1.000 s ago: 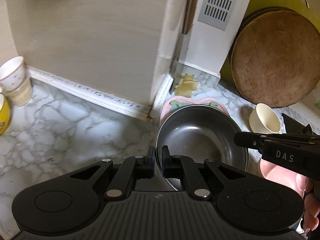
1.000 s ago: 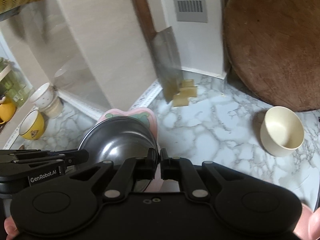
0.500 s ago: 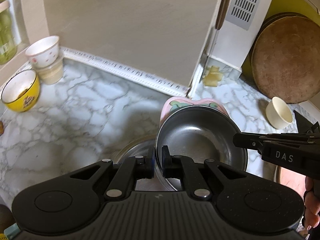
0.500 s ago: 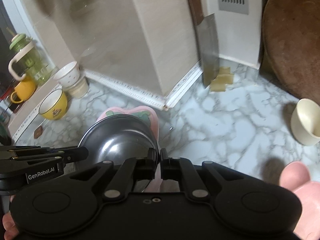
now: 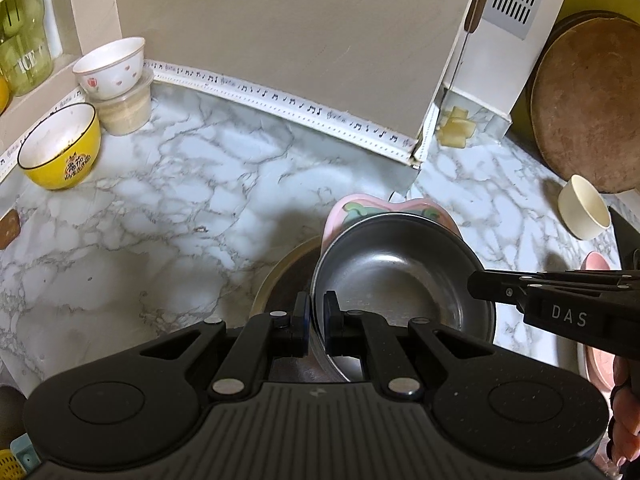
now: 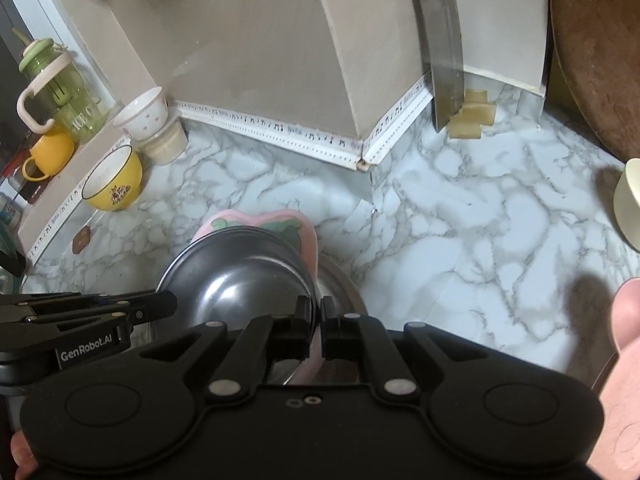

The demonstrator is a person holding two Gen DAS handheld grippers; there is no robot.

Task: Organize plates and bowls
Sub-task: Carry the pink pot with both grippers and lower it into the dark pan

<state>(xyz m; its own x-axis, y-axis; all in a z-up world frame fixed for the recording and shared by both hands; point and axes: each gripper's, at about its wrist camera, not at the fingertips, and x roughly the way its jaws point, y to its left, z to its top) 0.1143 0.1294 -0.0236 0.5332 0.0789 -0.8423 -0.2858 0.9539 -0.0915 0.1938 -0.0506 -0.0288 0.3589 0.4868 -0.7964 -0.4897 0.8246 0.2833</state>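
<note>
My left gripper (image 5: 316, 322) sits low in the left wrist view, its 2 black fingers (image 5: 299, 316) drawn close together with only a thin gap, pinching a thin metal rim. My right gripper (image 6: 317, 320) is set the same way in the right wrist view: 2 fingers (image 6: 333, 320) nearly meeting, clamped across a thin edge. The 2 grippers face each other from opposite sides; the right one reaches in from the right of the left view (image 5: 560, 300), the left one from the left of the right view (image 6: 80, 320). My bare right hand (image 5: 626, 412) wraps its handle.
</note>
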